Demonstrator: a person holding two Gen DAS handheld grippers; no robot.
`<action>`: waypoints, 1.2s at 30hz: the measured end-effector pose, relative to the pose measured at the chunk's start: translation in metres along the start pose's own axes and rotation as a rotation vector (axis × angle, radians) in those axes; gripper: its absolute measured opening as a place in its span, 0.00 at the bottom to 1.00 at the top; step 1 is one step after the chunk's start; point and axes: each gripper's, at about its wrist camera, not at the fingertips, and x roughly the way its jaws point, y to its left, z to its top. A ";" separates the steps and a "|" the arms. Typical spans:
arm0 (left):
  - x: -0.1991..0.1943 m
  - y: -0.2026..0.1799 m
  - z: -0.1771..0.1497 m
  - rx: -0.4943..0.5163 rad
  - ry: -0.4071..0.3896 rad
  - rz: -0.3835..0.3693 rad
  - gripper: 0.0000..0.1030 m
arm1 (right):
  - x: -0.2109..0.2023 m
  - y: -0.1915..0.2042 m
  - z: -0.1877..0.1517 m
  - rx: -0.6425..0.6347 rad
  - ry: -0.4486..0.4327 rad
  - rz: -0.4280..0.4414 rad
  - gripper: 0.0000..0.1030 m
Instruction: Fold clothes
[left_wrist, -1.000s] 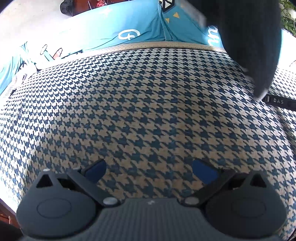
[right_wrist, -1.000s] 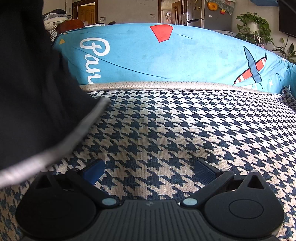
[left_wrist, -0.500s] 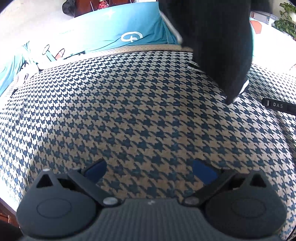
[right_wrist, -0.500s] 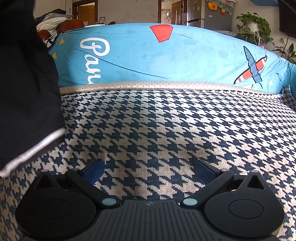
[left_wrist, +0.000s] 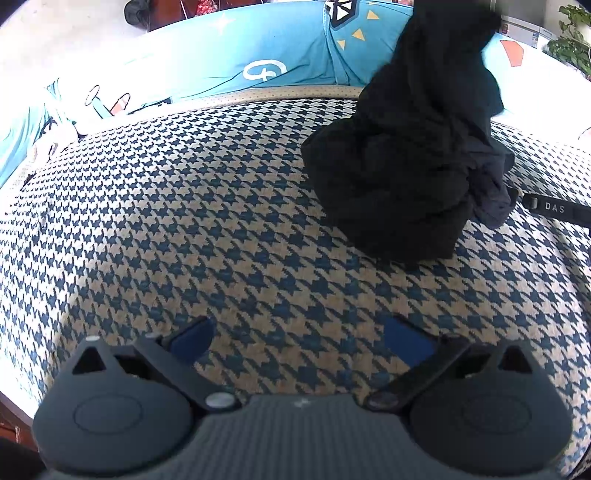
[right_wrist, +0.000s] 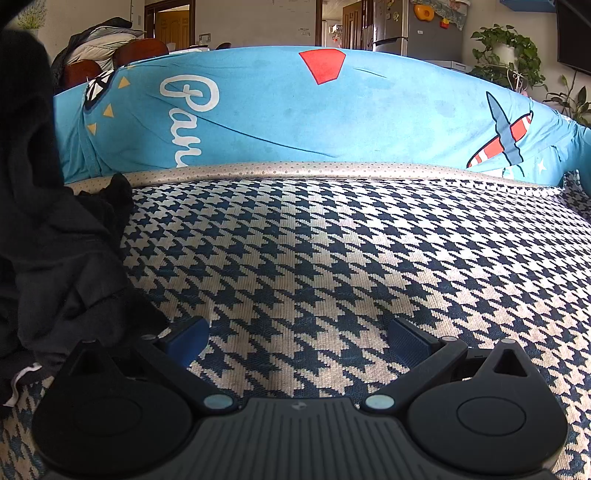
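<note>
**Dark Garment Lands in a Heap, Folding Yet to Begin**

In the left wrist view, the left tongs (left_wrist: 297, 341) sit at the bottom of the frame, spread wide with nothing between their blue pads, low over a blue-and-cream houndstooth cover (left_wrist: 207, 221). At the upper right of that frame a black garment (left_wrist: 402, 166) stands bunched in a rumpled mound on the cover, its top rising out of the picture, so whether anything holds it from above cannot be told. Just right of it lies a black strap (left_wrist: 554, 208) printed with letters.

In the right wrist view, the same garment (right_wrist: 55, 258) fills the left edge, crumpled, a pale hem showing at the lower left. The right tongs (right_wrist: 299, 341) at the bottom centre are likewise wide apart and empty, the left pad just beside the cloth. Behind, across the upper frame, runs a turquoise printed cushion (right_wrist: 295, 122).

Judging by the heap, no fold has been made: the garment has yet to be spread flat, smoothed and folded. No basket, box or other container is visible.
</note>
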 end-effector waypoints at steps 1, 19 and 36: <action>0.000 0.000 0.000 -0.001 0.001 0.004 1.00 | 0.000 0.000 0.000 0.000 0.000 0.000 1.00; 0.002 -0.011 -0.002 -0.002 0.015 0.019 1.00 | -0.002 -0.002 -0.003 0.000 0.000 0.001 1.00; 0.015 -0.018 -0.006 0.004 0.036 0.030 1.00 | -0.005 -0.004 -0.008 0.000 -0.002 0.002 1.00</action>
